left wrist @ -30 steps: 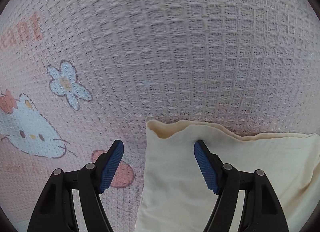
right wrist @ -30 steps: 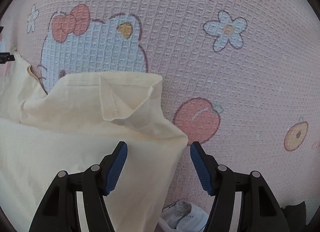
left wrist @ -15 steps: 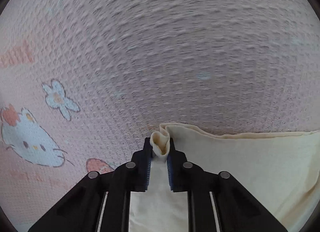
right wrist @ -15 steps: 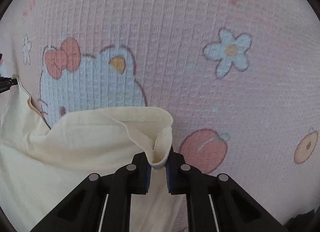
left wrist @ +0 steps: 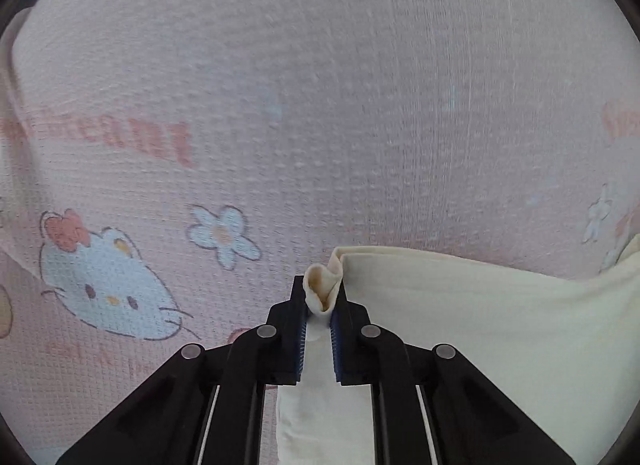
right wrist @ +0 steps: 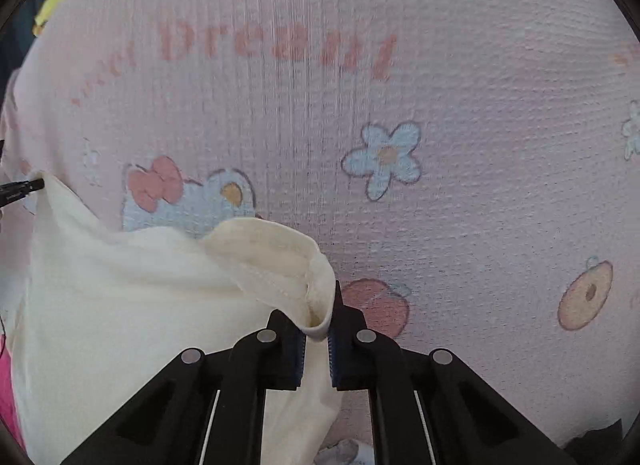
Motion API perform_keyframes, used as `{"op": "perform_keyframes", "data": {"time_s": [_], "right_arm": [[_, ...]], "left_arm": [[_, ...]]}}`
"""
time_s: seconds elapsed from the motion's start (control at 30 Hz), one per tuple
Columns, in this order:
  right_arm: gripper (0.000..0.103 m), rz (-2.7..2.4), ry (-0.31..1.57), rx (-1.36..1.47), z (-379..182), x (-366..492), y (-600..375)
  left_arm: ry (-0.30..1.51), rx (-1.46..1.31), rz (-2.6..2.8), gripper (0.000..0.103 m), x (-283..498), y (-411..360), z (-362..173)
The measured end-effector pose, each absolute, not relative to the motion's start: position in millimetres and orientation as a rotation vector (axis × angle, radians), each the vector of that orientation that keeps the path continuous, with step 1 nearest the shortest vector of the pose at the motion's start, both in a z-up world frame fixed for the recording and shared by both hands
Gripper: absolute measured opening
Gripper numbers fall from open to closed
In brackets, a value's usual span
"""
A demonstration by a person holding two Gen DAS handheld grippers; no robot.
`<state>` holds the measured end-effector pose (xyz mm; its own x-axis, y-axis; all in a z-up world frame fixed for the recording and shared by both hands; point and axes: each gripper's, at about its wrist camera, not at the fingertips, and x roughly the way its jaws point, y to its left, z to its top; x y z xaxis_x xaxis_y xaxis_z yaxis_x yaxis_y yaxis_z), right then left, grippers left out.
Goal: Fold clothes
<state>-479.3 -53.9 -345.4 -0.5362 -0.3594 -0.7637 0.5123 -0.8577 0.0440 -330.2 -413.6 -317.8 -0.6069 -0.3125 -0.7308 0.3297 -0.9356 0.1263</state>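
Garment: cream cloth (left wrist: pixel 480 317), lower right of the left wrist view and lower left of the right wrist view (right wrist: pixel 132 305), draped between both tongs above a pink sheet.
Left tongs (left wrist: pixel 319 301): closed tight on a bunched corner of the cream cloth; a small fold pokes up past the blue pads (left wrist: pixel 301 341) at lower centre of the frame.
Right tongs (right wrist: pixel 318 325): also clamped on the cloth, at a thick hemmed corner that curls over the left black finger (the hem looks slightly yellowed).
Jaw motion: both pairs have just been closing, with cloth between them.
Cloth edge: in the left wrist view it runs from the pinched corner toward the right border, sagging slightly.
Pink sheet (left wrist: pixel 320 105): waffle-textured, fills the background of both views; printed with a cartoon cat face (left wrist: pixel 104 289), a blue flower (right wrist: pixel 384 161), a peach (right wrist: pixel 380 305) and the word "Dream" (right wrist: pixel 276 49).
Far corner: at the left edge of the right wrist view, the left tongs' dark tip (right wrist: pixel 20 189) grips the cloth.
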Motion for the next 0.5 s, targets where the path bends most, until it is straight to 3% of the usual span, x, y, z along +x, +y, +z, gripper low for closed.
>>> {"op": "perform_keyframes", "data": {"time_s": [0.13, 0.2, 0.4, 0.5], "right_arm": [[0.006, -2.369, 0.214, 1.071, -335, -471, -46], [0.006, -2.386, 0.227, 1.076, -334, -465, -52], [0.006, -2.415, 0.240, 1.081, -338, -489, -75], [0.006, -2.529, 0.270, 1.224, -356, -529, -71]], "left_arm": [[0.126, 1.019, -2.621, 0.009, -299, -415, -299], [0.050, 1.009, -2.616, 0.009, -296, -410, -301], [0.124, 1.045, -2.499, 0.009, -304, -440, -319], [0.128, 1.107, -2.394, 0.009, -325, -453, -344]]}}
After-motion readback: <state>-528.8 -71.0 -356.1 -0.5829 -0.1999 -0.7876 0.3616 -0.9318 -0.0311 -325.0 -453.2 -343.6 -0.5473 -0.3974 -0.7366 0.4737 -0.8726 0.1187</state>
